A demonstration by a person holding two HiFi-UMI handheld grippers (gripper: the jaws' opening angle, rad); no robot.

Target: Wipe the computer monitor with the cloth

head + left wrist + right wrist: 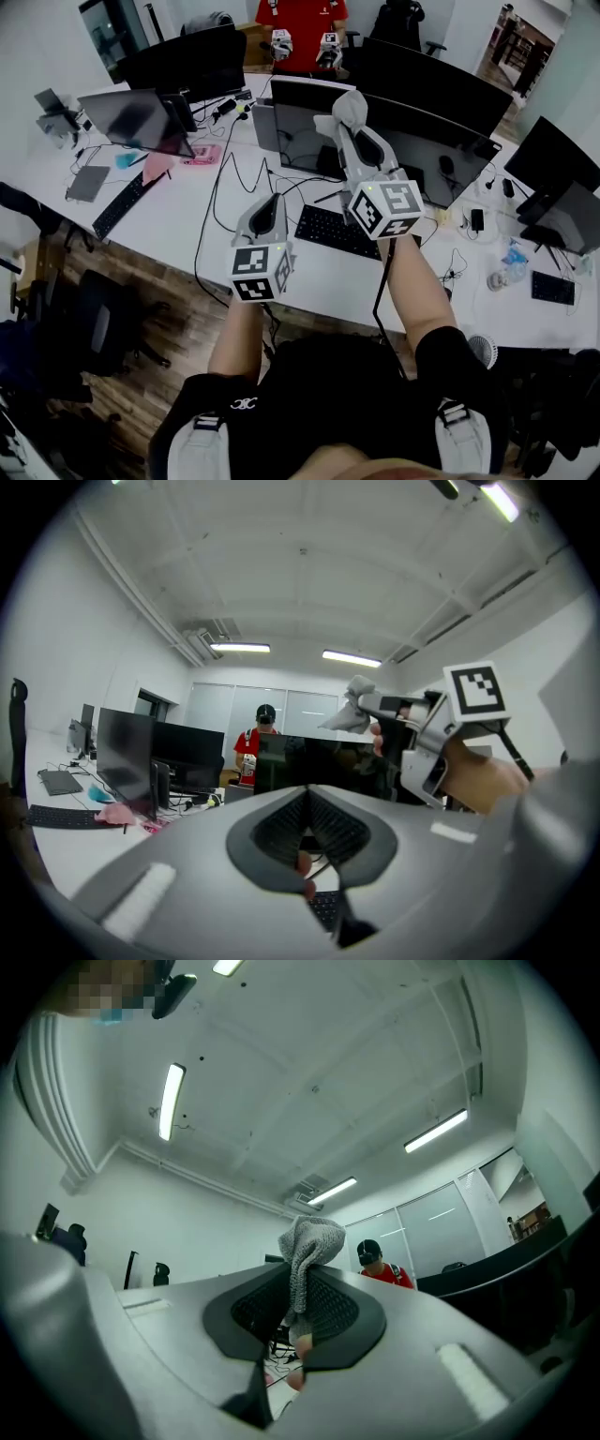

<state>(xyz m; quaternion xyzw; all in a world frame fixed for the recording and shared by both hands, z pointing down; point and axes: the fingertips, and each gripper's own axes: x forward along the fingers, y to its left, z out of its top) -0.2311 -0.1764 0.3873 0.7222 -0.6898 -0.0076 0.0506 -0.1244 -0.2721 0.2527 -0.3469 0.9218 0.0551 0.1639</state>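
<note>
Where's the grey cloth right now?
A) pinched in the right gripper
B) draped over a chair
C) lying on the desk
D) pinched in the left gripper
A: the right gripper view shows the grey cloth bunched up and pinched between the jaws of the right gripper.

No legible text, number or brand; right gripper [349, 120] cube bears only square marker pattern.

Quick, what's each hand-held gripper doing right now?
Left hand-held gripper: closed, empty.
Right hand-held gripper: closed on the grey cloth.
</note>
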